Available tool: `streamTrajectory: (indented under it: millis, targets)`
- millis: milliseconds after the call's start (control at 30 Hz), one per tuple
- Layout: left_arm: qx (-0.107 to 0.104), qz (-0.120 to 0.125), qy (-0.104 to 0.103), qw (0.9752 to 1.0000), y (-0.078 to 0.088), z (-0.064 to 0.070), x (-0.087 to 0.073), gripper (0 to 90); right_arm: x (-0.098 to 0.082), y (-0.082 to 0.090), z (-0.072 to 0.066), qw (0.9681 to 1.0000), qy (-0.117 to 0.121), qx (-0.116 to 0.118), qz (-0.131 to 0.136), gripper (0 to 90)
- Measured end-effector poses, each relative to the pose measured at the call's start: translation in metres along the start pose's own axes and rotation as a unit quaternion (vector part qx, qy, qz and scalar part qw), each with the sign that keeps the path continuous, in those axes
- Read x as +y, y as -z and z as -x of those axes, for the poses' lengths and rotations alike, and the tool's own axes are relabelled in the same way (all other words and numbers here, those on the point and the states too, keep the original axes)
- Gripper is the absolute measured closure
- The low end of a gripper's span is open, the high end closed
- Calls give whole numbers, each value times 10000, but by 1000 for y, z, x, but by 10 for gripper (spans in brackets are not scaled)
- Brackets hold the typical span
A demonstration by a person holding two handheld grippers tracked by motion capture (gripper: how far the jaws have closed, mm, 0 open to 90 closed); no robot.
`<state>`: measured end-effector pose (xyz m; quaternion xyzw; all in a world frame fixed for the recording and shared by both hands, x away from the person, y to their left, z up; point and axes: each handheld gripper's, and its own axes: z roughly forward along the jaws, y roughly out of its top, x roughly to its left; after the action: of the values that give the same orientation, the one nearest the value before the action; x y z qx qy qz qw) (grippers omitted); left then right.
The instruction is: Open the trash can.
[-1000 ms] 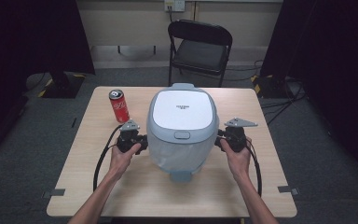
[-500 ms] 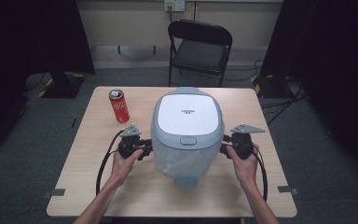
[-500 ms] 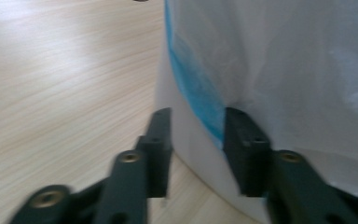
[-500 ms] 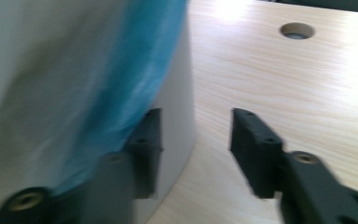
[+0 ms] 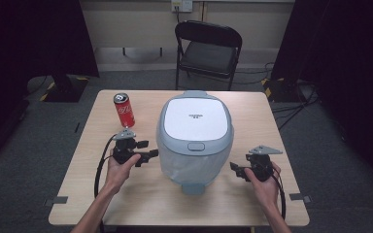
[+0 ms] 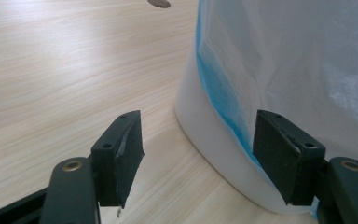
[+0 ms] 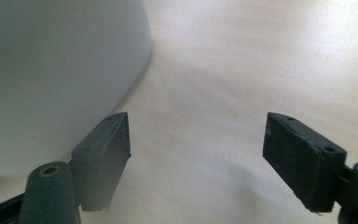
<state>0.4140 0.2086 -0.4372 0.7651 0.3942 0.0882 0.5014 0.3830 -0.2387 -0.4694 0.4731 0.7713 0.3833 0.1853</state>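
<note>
A grey-blue pedal bin (image 5: 194,136) with a white lid and a thin plastic liner stands in the middle of the wooden table (image 5: 255,116). My left gripper (image 5: 150,154) is at its left side, open, its jaws having just been opening. In the left gripper view the left gripper (image 6: 198,128) faces the bin's lower wall (image 6: 284,56), which is close to one pad but not pressed. My right gripper (image 5: 234,169) is a little off the bin's right side, also just opened. In the right gripper view only table shows between the jaws of the right gripper (image 7: 196,130), with the bin (image 7: 51,70) to one side.
A red drink can (image 5: 124,110) stands upright at the table's back left, behind my left hand. A black folding chair (image 5: 208,48) is beyond the far edge. The bin's pedal (image 5: 194,188) points toward the near edge.
Both grippers were shut against the bin's sides and have opened and let go. The right hand dropped and drew away to the right; the left eased back slightly.
</note>
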Motion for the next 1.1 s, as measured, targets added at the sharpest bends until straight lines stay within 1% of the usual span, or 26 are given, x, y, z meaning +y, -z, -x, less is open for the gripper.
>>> streamTrajectory:
  millis: [33,67,100,133,200,233,267,300,333,367,433,500,567,667,767,800,833,867,900,933,967,1000,1033,1067,1100]
  targets:
    - [0,0,0,10000,0,0,0,330,0,0,0,10000,0,0,0,220]
    - [1,29,12,10000,4,-1,1,330,-5,-1,1,10000,7,-16,-84,219]
    - [34,45,-17,10000,8,-1,2,330,-10,-2,1,9998,14,-4,-189,211]
    - [63,83,-47,9999,12,0,4,330,-14,-2,2,9997,36,17,-237,205]
    - [54,170,-89,9998,21,3,8,335,-19,-2,2,9996,48,-5,-295,198]
    - [65,187,-114,9997,24,4,10,335,-21,-2,3,9995,93,-48,-307,187]
    - [41,244,-165,9996,29,6,13,346,-25,-3,2,9993,157,-93,-320,185]
    - [13,303,-165,9994,32,7,15,346,-25,-3,2,9993,157,-93,-320,185]
    - [-31,377,-200,9991,36,8,18,373,-27,-3,1,9995,148,-57,-273,183]
    - [-68,441,-235,9987,40,10,20,373,-27,-3,1,9995,148,-57,-273,183]
    - [-122,562,-274,9980,47,12,26,391,-30,-6,-1,9991,197,-134,-347,174]
    - [-176,687,-318,9970,56,15,31,397,-33,-7,-4,9987,332,-245,-297,171]
    - [-234,782,-383,9959,64,18,35,408,-35,-7,-5,9988,329,-268,-227,169]
    - [-354,914,-446,9942,74,25,40,427,-35,-6,-6,9987,351,-313,-219,170]
    - [-572,1088,-472,9913,82,32,43,479,-35,-6,-5,9987,348,-306,-221,170]
    - [-608,1133,-550,9902,86,36,45,502,-35,-6,-5,9987,347,-305,-222,169]
    - [-640,1184,-544,9894,88,38,46,525,-35,-6,-5,9987,345,-305,-222,170]
    - [-723,1335,-619,9865,95,43,50,597,-35,-6,-5,9987,346,-304,-222,170]
    - [-723,1335,-619,9865,95,43,50,649,-35,-6,-5,9987,346,-304,-222,170]
    - [-814,1421,-674,9842,98,46,53,649,-35,-6,-5,9987,345,-303,-222,169]
    - [-854,1454,-689,9833,99,49,56,701,-35,-6,-5,9987,345,-303,-221,169]
    - [-897,1466,-761,9822,100,52,59,780,-35,-6,-5,9987,344,-302,-223,170]
    - [-933,1480,-827,9811,101,56,63,780,-35,-6,-5,9987,344,-302,-223,170]
    - [-1082,1498,-947,9782,101,64,70,856,-35,-6,-5,9987,344,-300,-223,169]
    - [-1082,1498,-947,9782,101,64,70,879,-35,-6,-5,9987,344,-300,-223,169]
